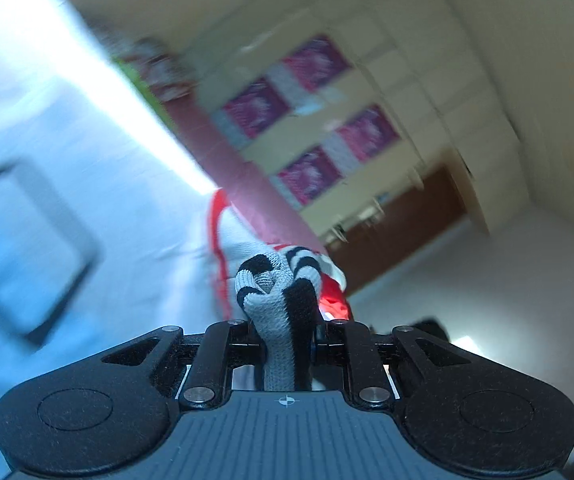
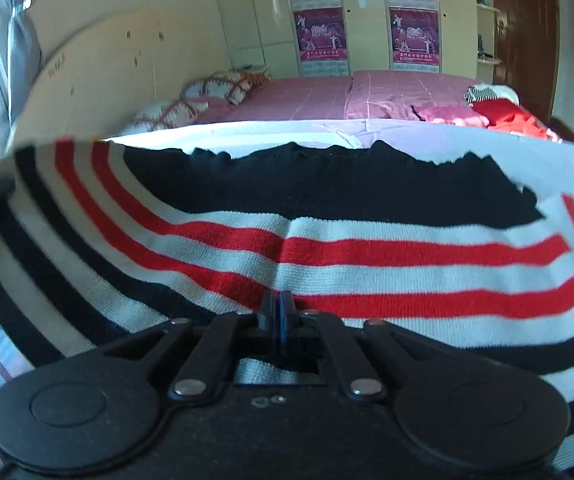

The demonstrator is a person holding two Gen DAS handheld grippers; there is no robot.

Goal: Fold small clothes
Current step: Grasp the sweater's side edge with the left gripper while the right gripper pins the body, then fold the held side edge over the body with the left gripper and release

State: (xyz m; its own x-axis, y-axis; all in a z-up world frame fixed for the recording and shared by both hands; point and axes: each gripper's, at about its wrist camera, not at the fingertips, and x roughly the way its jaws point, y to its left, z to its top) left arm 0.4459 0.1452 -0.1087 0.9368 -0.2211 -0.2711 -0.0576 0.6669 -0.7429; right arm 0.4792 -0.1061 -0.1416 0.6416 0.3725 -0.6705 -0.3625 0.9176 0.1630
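Note:
A knitted garment with black, white and red stripes [image 2: 327, 248] is stretched wide across the right wrist view. My right gripper [image 2: 277, 312] is shut on its near edge, fingers pressed together. In the left wrist view my left gripper [image 1: 285, 332] is shut on a bunched grey, black and white striped part of the garment [image 1: 275, 296], which rises in a wad between the fingers. The left view is tilted and blurred by motion. Red and white fabric [image 1: 227, 240] hangs beyond the wad.
A pale sheet [image 2: 367, 132] covers the surface under the garment. Behind it is a pink bed [image 2: 327, 92] with patterned pillows [image 2: 215, 88] and a pile of red clothes [image 2: 503, 116]. A cream wardrobe with magenta posters [image 2: 319, 36] and a brown door [image 2: 527, 28] stand at the back.

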